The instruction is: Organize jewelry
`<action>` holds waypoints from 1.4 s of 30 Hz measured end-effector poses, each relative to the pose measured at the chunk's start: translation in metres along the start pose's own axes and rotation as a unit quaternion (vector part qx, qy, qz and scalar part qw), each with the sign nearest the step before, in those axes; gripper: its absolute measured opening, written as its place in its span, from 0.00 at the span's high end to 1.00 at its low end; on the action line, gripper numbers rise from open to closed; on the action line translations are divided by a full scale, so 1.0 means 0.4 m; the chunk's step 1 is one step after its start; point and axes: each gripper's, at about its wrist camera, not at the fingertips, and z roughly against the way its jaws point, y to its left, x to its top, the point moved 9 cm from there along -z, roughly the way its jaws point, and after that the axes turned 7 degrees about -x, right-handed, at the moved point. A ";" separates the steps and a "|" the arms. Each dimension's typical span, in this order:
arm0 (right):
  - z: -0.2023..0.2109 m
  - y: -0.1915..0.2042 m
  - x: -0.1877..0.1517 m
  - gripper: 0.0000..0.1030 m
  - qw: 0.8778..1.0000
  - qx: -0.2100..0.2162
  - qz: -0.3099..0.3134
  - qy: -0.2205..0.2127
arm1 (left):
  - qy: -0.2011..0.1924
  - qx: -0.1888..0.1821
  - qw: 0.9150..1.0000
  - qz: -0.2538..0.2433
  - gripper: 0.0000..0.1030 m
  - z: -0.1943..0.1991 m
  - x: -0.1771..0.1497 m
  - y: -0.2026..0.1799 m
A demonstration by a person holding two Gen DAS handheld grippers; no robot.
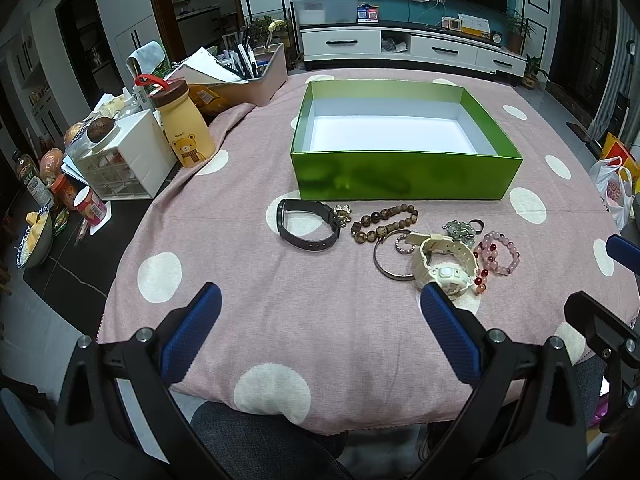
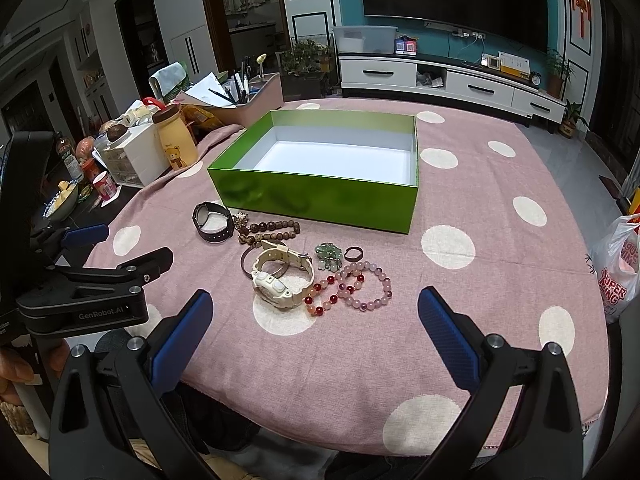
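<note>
At the bottom of the left wrist view the left gripper [image 1: 320, 316] is hovering over the pink dotted cloth [image 1: 248, 272] with its blue fingers spread wide and nothing between them; the right gripper [image 2: 314, 320] is hanging the same way, fingers apart and bare, low in its own view.

Just beyond, at centre frame, the jewelry is lying in a loose cluster: a cream watch [image 2: 280, 276], pink and red bead bracelets [image 2: 356, 288], a thin metal bangle [image 1: 386, 258], a wooden bead bracelet [image 1: 384, 222] and, leftmost, a dark watch [image 1: 306, 224]. Some pieces are overlapping, so the first pick is probably best made at an outlier such as the dark watch, closing across its strap, not its face.

Farther up the frame the green box [image 1: 404, 174] is sitting open, its white floor bare; lifting well above its near wall should keep dangling beads from snagging.
</note>
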 end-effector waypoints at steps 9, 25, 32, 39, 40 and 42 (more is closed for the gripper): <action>0.004 -0.002 0.003 0.01 1.000 0.002 -0.003 -0.001 | 0.000 -0.001 1.000 -0.001 0.02 -0.001 -0.001 -0.007; -0.041 -0.078 0.002 0.01 0.997 0.050 -0.060 -0.022 | -0.019 -0.077 0.995 0.054 0.02 -0.052 -0.006 0.034; -0.115 -0.119 -0.037 0.02 0.996 0.046 -0.077 -0.005 | -0.013 -0.079 0.992 0.100 0.02 -0.120 -0.033 0.109; -0.193 -0.148 -0.069 0.22 0.995 0.035 -0.091 0.029 | -0.002 -0.075 0.989 0.131 0.08 -0.180 -0.025 0.143; -0.203 -0.149 -0.070 0.27 0.995 0.033 -0.090 0.033 | 0.000 -0.074 0.988 0.138 0.10 -0.191 -0.017 0.148; -0.220 -0.154 -0.071 0.34 0.995 0.031 -0.090 0.038 | 0.002 -0.070 0.987 0.143 0.15 -0.206 -0.007 0.155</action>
